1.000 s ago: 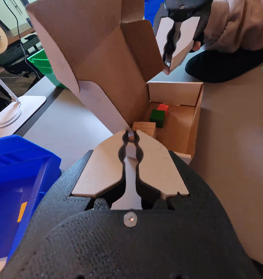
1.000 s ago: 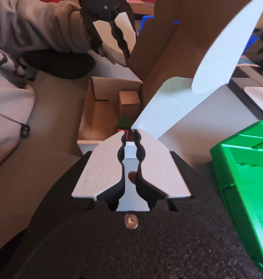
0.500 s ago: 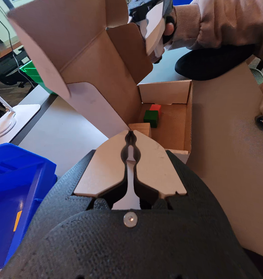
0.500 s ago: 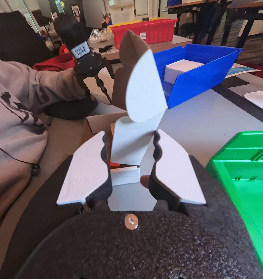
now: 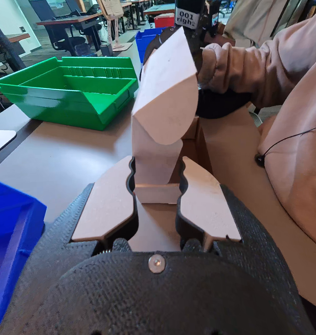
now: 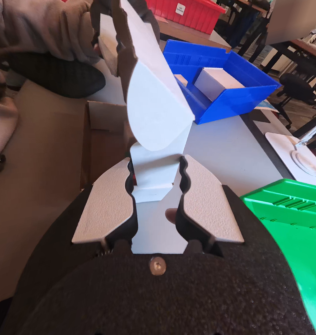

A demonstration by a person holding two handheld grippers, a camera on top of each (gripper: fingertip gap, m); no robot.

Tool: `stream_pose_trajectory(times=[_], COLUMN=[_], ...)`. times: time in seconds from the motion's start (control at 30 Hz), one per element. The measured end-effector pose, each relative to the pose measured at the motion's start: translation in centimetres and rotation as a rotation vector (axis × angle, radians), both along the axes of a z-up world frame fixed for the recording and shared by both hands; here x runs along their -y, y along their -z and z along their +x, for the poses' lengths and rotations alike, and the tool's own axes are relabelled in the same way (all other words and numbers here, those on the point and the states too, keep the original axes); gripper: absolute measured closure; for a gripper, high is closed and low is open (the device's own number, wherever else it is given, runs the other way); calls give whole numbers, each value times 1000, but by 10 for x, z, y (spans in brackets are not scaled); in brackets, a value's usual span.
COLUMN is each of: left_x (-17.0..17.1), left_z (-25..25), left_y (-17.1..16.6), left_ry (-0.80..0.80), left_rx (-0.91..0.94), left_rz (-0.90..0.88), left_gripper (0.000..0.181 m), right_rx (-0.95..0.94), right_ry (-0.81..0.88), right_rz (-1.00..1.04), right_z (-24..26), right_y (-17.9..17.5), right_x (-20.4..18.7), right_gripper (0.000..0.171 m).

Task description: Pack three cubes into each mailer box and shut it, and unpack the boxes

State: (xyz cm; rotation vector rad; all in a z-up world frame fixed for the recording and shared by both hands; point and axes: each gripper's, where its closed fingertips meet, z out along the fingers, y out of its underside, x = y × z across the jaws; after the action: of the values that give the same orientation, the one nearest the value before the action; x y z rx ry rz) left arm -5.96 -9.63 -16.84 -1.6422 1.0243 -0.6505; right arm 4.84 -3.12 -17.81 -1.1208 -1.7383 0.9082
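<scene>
Cardboard everywhere in the left wrist view: the white-outside, brown-inside corrugated mailer box [image 5: 158,193] sits on the grey table [image 5: 59,154] right in front of the left gripper [image 5: 156,178], whose fingers are spread apart with nothing between the pads. Its near wall and the rounded side flap [image 5: 167,101] of the raised lid stand in the gap line, but I can't see any contact. Far left is a green plastic bin [image 5: 66,90], near left a blue plastic bin [image 5: 12,226]. The right gripper [image 5: 191,36] shows far off at the lid's top edge, too hidden to judge from here.

Right wrist view: same box [image 6: 150,194], lid flap [image 6: 153,108] standing up, and the right gripper [image 6: 156,178] is also released, jaws wide, holding nothing. Brown inside wall [image 6: 102,137] is visible at left; cubes are basically hidden behind the flap. Another blue bin [image 6: 226,87] with white boxes sits far right.

My guess on handling: light, fairly stiff board that creases at the folds and is a bit slick on the white face. I'd pinch the lid's front edge or a side flap, not the thin walls.
</scene>
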Motion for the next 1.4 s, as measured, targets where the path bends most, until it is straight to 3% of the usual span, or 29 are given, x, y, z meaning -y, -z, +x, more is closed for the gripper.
stream_pose_trajectory(times=[0.2, 0.37, 0.57, 0.7, 0.8, 1.07, 1.27, 1.4], left_x=[-4, 3, -14, -21, -16, 0, 26, 34], left_z=[7, -1, -26, -6, 12, 20, 23, 18], left_y=[9, 0, -16, -10, -7, 5, 25, 27], left_ry=[-25, -11, 57, 172, 241, 187, 247, 229], left_rx=[-59, -62, -16, -66, -78, -215, -339, -388], left_rz=[-4, 38, 10, -7, -15, 93, 2, -20], left_gripper=[151, 149, 137, 122, 128, 127, 105, 106], right_rx=[181, 160, 62, 53, 64, 123, 256, 323], right_ry=[-28, -47, -118, -167, -175, -112, -112, -95], right_rz=[-29, -64, -166, -207, -173, 42, 87, 67], right_z=[9, 19, 26, 22, 16, 13, 20, 27], right_y=[28, 14, -15, -21, -19, -5, 22, 28], right_x=[15, 18, 11, 11, 17, 25, 35, 33], right_gripper=[110, 104, 114, 122, 124, 123, 116, 108])
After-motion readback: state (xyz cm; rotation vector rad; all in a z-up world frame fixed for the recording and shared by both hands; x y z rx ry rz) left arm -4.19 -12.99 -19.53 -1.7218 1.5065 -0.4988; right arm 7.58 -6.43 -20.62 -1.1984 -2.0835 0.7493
